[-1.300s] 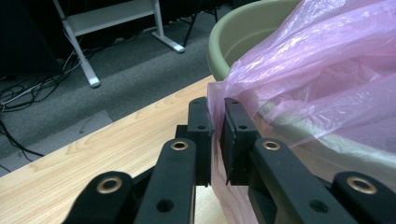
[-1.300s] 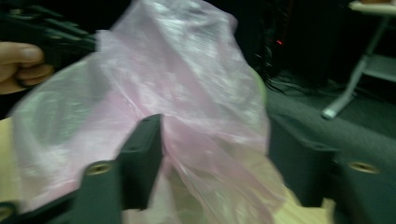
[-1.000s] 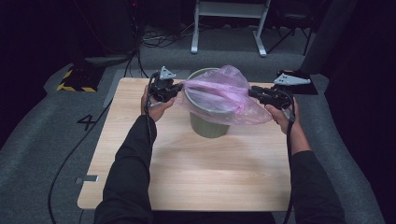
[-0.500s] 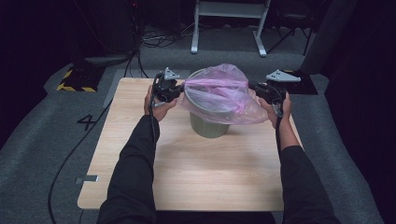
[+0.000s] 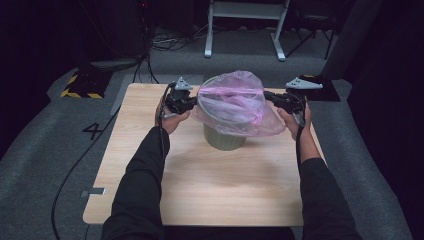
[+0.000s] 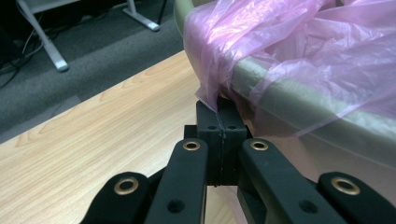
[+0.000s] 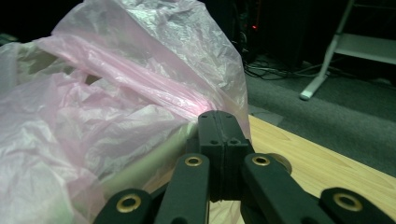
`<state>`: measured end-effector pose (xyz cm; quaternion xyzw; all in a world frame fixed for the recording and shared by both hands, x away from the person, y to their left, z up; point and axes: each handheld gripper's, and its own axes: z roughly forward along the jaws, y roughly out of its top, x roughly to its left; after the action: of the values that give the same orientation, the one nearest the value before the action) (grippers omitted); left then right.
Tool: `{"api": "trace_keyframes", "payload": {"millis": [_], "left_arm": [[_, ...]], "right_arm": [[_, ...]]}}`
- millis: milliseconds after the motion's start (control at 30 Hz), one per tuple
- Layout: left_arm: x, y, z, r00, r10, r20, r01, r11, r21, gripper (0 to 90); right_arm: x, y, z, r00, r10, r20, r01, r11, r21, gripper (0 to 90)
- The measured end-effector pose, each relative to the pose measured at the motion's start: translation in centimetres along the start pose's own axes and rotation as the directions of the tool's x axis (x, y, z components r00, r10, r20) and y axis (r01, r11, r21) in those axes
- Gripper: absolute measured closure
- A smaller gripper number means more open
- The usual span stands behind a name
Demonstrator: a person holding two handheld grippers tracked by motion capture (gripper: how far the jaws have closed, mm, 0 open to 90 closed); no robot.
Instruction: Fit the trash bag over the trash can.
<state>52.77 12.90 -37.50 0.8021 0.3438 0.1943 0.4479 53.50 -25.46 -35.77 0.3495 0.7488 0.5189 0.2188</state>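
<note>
I am holding a pink bag (image 5: 235, 102) over a green bin (image 5: 224, 137). The bin is standing upright on the tabletop (image 5: 200, 190), toward the far side of it, and the bag is draped over the bin's rim and puffing up above it.

My left gripper (image 5: 186, 102) is sitting just left of the bin. Its fingers (image 6: 209, 128) are pressed tight together, and they are pinching a fold of the bag right at the bin's rim. In the left gripper view the pink film is running up out of the fingers and over the rim.

My right gripper (image 5: 277, 98) is sitting just right of the bin. Its jaws have just been closing, and now its fingers (image 7: 210, 128) are squeezed together too. The bag is lying right against their tips beside the bin's rim, and the bag's edge is stretching out to them in the high view, so they are pinching the bag on that side.

The bag is pulled wide between my two grippers, across the top of the bin. Some loose bag is hanging down the right side of the bin.
</note>
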Motion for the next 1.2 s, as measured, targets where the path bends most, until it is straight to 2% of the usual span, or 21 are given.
{"api": "trace_keyframes", "payload": {"millis": [33, 100, 267, 333, 400, 433, 467, 600, 667, 767, 833, 900, 967, 1033, 1100, 1133, 1200], "left_arm": [[-0.2, -0.1, -0.1, 1.0, 0.001, 0.008, -0.001, 1.0, -0.005, 89.9], [-0.8, -0.7, -0.6, 0.9995, 0.011, 0.03, -0.011, 0.9998, -0.016, 89.9], [-1.9, -1.6, -2.2, 0.996, 0.055, 0.07, -0.053, 0.9981, -0.032, 89.9], [-2.1, -1.7, -2.7, 0.9967, 0.063, 0.05, -0.061, 0.9975, -0.034, 89.8], [-2.1, -1.5, -3.2, 0.9979, 0.06, 0.026, -0.059, 0.9972, -0.047, 89.8], [-2.1, -1.3, -3.5, 0.9986, 0.053, -0.002, -0.053, 0.9967, -0.061, 89.8], [-2.0, -1.2, -3.8, 0.9992, 0.038, -0.01, -0.038, 0.9969, -0.069, 89.7], [-1.8, -0.5, -4.1, 0.9987, 0.028, -0.043, -0.032, 0.995, -0.094, 89.2], [-1.7, -0.2, -4.0, 0.9979, 0.013, -0.063, -0.02, 0.9944, -0.104, 89.2], [-1.4, 0.4, -3.3, 0.9977, 0.004, -0.068, -0.011, 0.9958, -0.091, 89.5], [-1.4, 0.5, -2.7, 0.9968, 0.011, -0.079, -0.016, 0.9979, -0.062, 89.7], [-1.3, 0.5, -1.7, 0.9965, 0.021, -0.081, -0.023, 0.9995, -0.02, 89.7], [-1.2, 0.2, -0.8, 0.9973, 0.01, -0.073, -0.009, 0.9999, 0.004, 89.8], [-1.1, -0.1, 0.0, 0.9978, 0.001, -0.066, 0.001, 0.9995, 0.031, 89.7], [-1.0, -0.3, 0.6, 0.9985, -0.019, -0.052, 0.02, 0.9994, 0.028, 89.7], [-1.0, -0.3, 0.8, 0.9985, -0.023, -0.049, 0.025, 0.9993, 0.027, 89.7], [-1.0, -0.4, 1.1, 0.9988, -0.032, -0.036, 0.033, 0.9989, 0.034, 89.7]], "right_arm": [[0.2, -0.1, -0.3, 0.9998, -0.018, -0.004, 0.018, 1.0, -0.004, 90.0], [0.8, -0.5, -0.9, 0.9983, -0.054, 0.022, 0.055, 0.998, -0.013, 90.0], [1.4, -1.5, -2.6, 0.9976, -0.056, -0.039, 0.055, 0.998, -0.033, 90.0], [2.1, -1.4, -3.4, 0.9945, -0.104, -0.013, 0.104, 0.994, -0.035, 90.0], [2.3, -1.1, -4.0, 0.9922, -0.122, 0.024, 0.123, 0.99, -0.061, 90.0], [2.3, -0.9, -4.3, 0.9909, -0.129, 0.04, 0.132, 0.988, -0.08, 90.0], [2.2, -0.6, -4.6, 0.9894, -0.133, 0.059, 0.138, 0.986, -0.091, 90.0], [1.8, 0.3, -4.4, 0.9872, -0.142, 0.072, 0.148, 0.986, -0.076, 90.0], [1.7, 0.8, -4.1, 0.9867, -0.143, 0.077, 0.149, 0.987, -0.068, 90.0], [1.3, 1.3, -3.6, 0.9876, -0.132, 0.085, 0.137, 0.989, -0.054, 90.0], [1.0, 1.5, -3.1, 0.9876, -0.121, 0.1, 0.125, 0.991, -0.043, 90.0], [0.8, 1.5, -2.6, 0.9891, -0.112, 0.095, 0.117, 0.992, -0.041, 90.0], [0.6, 1.4, -2.0, 0.9875, -0.109, 0.114, 0.113, 0.993, -0.026, 90.0], [0.5, 1.3, -1.4, 0.9898, -0.092, 0.109, 0.093, 0.996, -0.012, 90.0], [0.5, 1.0, -0.6, 0.9882, -0.094, 0.121, 0.092, 0.995, 0.022, 90.0], [0.6, 0.9, -0.1, 0.9805, -0.129, 0.148, 0.122, 0.991, 0.057, 90.0], [0.8, 0.7, 0.5, 0.9749, -0.153, 0.162, 0.141, 0.986, 0.084, 90.0]]}}
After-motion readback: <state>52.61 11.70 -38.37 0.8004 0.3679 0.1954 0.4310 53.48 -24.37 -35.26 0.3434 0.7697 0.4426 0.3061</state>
